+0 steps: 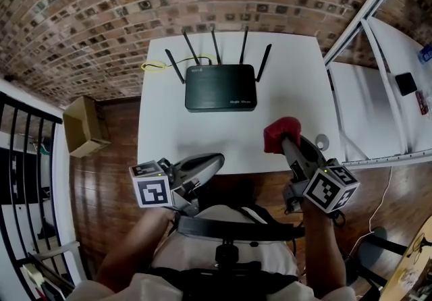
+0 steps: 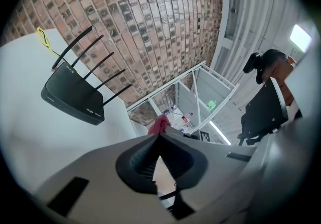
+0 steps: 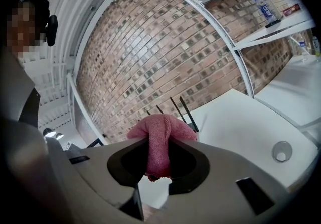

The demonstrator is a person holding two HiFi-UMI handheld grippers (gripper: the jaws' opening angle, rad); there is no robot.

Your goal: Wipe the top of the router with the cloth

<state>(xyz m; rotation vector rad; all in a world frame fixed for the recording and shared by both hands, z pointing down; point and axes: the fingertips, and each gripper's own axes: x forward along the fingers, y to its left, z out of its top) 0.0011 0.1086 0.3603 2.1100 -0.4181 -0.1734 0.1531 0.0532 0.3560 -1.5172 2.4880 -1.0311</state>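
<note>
Nearest the person, the left gripper (image 1: 206, 166) hovers at the near edge of the white table (image 1: 297, 77), its jaws closed together on nothing. The right gripper (image 1: 289, 146) is clamped on the red cloth (image 1: 279, 129), a soft, light wad bunched past the jaw tips. It will likely flatten under pressure, and the pinch through its middle looks secure. Farther back, well apart from both, sits the router (image 1: 221, 87). It is a flat, matte black box, probably light enough to slide when wiped, with five thin antennas (image 1: 216, 44) raised toward the brick wall (image 1: 101, 16).
</note>
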